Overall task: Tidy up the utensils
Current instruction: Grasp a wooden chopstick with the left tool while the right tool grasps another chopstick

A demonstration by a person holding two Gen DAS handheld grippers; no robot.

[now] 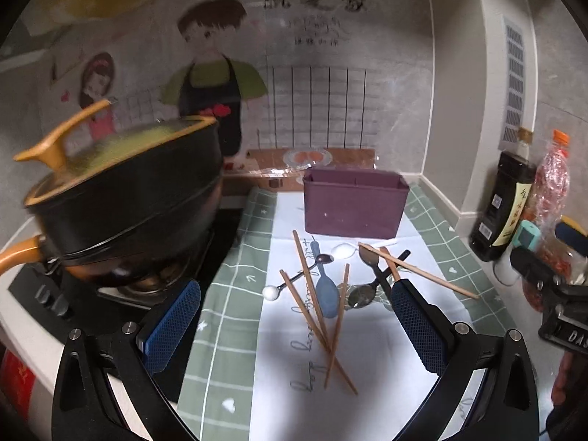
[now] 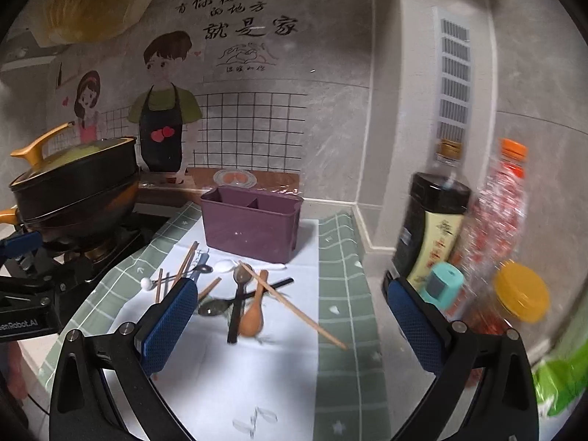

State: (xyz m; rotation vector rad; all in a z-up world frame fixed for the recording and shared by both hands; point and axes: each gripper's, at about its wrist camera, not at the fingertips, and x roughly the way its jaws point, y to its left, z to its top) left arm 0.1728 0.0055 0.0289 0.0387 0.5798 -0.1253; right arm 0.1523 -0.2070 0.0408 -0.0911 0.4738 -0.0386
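Far left: one black lidded pot (image 1: pixel 121 198) with mustard handles stood on one gas stove (image 1: pixel 110 286).

Centre: one green checked cloth (image 1: pixel 228 294) with a white middle panel lay on the counter. On it were one purple utensil caddy (image 1: pixel 354 204) at the far end and, nearer, a loose heap of utensils:
- wooden chopsticks (image 1: pixel 316 316), four or five counted, crossed over one another;
- one grey-blue rice paddle (image 1: pixel 325 294);
- one white-knobbed stirrer (image 1: pixel 272 291);
- one white spoon (image 1: pixel 343 250);
- two metal spoons (image 1: pixel 362 294);
- one black-handled utensil (image 2: pixel 235 316);
- one wooden spoon (image 2: pixel 253 316), plain in the right wrist view only, largely hidden in the left.

Left gripper (image 1: pixel 294 330): jaws spread wide, holding nothing, the crossed chopsticks and paddle lying between and beyond its fingers. Right gripper (image 2: pixel 290 327): jaws likewise spread and empty, the wooden spoon and black handle just ahead, the caddy farther off.

Right: one dark sauce bottle (image 2: pixel 433 228), one orange-capped bottle (image 2: pixel 503 198), one teal-topped container (image 2: pixel 443 283). One yellow-lidded jar (image 2: pixel 522 294) showed in the right wrist view alone.
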